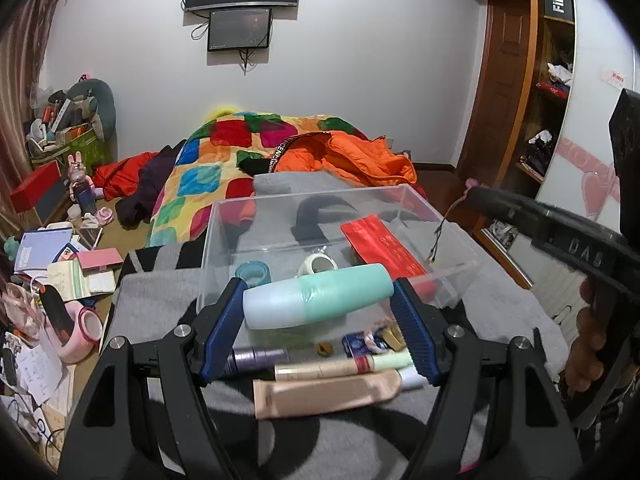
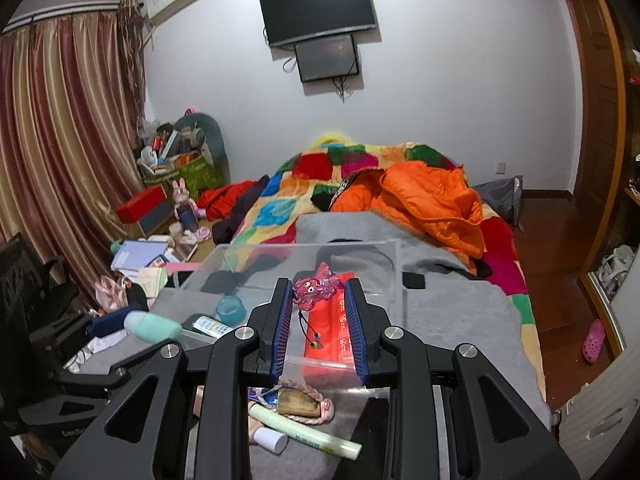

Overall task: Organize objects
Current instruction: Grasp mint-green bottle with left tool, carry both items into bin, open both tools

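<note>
**Desk:** Mint-and-blue bottle [image 1: 318, 295] — where was it?

**Photographer:** Clamped sideways between the blue pads of the left gripper [image 1: 319, 322], at the near wall of the clear plastic bin [image 1: 224, 248] on the grey blanket [image 1: 160, 304]. Inside the bin lay a teal tape roll [image 1: 253, 273], a white tape roll [image 1: 318, 265] and a red packet [image 1: 386, 245].

**Desk:** And the right gripper [image 2: 318, 305]?

**Photographer:** Its fingers pinched a pink translucent charm [image 2: 318, 282] over the red packet, a dark cord dangling beneath it.

**Desk:** What sat outside the bin?

**Photographer:** On the blanket, nearer the camera: a beige tube [image 1: 326, 394], a pale green tube [image 2: 306, 432], a purple stick [image 1: 260, 358] and a braided-cord wooden piece [image 2: 300, 406]. An orange jacket [image 2: 424, 196] and patchwork quilt [image 1: 208, 168] lay beyond.
</note>
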Motion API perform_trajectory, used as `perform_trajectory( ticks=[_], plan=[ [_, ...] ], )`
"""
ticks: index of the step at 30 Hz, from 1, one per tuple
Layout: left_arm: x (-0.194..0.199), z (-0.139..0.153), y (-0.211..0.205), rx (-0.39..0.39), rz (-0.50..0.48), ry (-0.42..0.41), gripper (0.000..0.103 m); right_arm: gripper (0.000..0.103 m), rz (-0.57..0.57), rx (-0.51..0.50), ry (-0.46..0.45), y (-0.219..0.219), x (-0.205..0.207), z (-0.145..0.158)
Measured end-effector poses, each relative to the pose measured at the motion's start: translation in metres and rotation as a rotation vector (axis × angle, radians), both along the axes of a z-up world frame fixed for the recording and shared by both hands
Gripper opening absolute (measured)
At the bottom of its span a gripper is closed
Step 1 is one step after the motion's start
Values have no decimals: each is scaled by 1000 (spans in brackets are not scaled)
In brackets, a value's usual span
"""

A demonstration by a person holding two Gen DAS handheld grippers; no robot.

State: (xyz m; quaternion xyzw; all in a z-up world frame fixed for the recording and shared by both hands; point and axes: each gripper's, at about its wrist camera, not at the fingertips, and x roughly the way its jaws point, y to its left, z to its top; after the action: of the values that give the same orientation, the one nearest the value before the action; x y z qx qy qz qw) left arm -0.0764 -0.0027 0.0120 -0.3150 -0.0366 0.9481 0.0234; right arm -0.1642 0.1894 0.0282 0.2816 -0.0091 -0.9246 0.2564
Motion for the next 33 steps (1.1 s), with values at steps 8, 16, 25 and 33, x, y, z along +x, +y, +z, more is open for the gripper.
perform_trajectory(
  ticks=[8,16,25,33],
  plan=[
    [-36,-17,-2,-2,-18,-61,73,24,29,46,-98,-16,-25,-35],
    [-60,-34,9,-12,-54,-112,73,24,61,56,-180,-23,-41,-62],
    [-75,-40,9,7,-72,-145,73,25,58,99,-164,-29,-41,-64],
    [-70,-34,7,6,-69,-149,74,32,65,100,-170,-28,-37,-61]
  ],
)
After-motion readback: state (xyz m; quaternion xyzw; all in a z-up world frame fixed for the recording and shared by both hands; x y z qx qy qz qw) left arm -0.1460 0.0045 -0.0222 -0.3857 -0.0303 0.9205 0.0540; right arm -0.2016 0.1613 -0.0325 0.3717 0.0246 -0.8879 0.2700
